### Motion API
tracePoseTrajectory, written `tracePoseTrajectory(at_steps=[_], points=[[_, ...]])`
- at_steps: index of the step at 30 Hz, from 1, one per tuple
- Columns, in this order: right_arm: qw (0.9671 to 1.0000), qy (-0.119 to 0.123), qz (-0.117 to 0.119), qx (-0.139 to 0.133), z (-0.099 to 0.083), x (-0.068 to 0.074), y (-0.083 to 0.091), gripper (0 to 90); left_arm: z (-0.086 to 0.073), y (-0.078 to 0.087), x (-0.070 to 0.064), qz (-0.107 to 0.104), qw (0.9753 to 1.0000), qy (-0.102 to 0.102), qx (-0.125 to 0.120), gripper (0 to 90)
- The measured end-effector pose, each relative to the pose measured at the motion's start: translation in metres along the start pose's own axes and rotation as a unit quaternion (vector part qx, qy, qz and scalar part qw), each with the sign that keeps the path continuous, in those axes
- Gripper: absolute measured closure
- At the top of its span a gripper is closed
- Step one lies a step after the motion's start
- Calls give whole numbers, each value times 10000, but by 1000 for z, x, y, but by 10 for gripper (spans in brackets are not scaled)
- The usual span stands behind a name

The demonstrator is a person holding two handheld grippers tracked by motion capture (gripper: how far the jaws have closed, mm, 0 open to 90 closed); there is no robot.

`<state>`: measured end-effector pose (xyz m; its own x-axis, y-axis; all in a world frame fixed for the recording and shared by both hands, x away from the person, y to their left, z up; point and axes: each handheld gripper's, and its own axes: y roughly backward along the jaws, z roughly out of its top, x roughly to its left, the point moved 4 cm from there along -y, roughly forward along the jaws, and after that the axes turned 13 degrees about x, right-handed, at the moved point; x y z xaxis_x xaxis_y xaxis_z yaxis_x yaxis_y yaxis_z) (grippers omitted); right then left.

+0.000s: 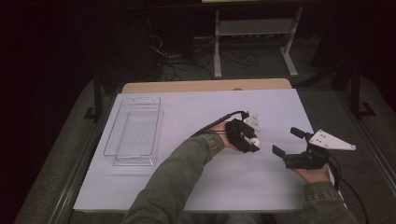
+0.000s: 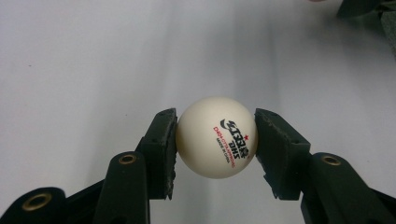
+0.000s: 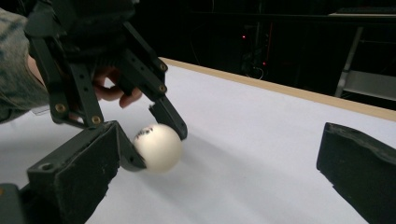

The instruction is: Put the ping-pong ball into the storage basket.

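A white table tennis ball [image 1: 254, 140] sits between the jaws of the left gripper [image 1: 252, 141] near the middle of the white rectangular table [image 1: 187, 186]. The right gripper [image 1: 287, 142] lies just to its right. A clear plastic rectangular tray [image 1: 134, 132] stands on the table's left side, well apart

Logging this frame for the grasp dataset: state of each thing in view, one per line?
left gripper: shut on the ping-pong ball, both pads touching it
ping-pong ball: held between the jaws, printed logo facing the camera
right gripper: open, holding nothing, to the right of the ball
clear bin: upright on the table's left side, empty
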<state>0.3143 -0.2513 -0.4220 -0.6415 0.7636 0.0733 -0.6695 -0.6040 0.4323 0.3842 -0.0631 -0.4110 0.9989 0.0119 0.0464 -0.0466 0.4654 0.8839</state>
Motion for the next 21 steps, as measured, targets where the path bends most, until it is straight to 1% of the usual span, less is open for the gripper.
tracePoseTrajectory(at_steps=[5,10,11,16,17,19,21], points=[[10000,-16,11,19,0,1,0,0,-2,9,-1,78,10000,23,23,505],[10000,-16,9,2,0,0,0,0,-3,17,-2,79,10000,50,-15,505],[10000,-13,12,12,-1,1,0,0,-4,20,-4,84,10000,33,-7,505],[10000,-3,14,9,0,1,0,0,-5,25,-6,117,9999,-14,17,505],[10000,-16,23,6,0,0,0,0,-7,31,-8,144,9999,-17,13,505],[10000,-16,14,-6,0,0,0,0,-8,35,-9,175,9998,-29,17,506],[10000,-19,14,-9,0,0,0,0,-11,41,-9,192,9998,5,18,505]])
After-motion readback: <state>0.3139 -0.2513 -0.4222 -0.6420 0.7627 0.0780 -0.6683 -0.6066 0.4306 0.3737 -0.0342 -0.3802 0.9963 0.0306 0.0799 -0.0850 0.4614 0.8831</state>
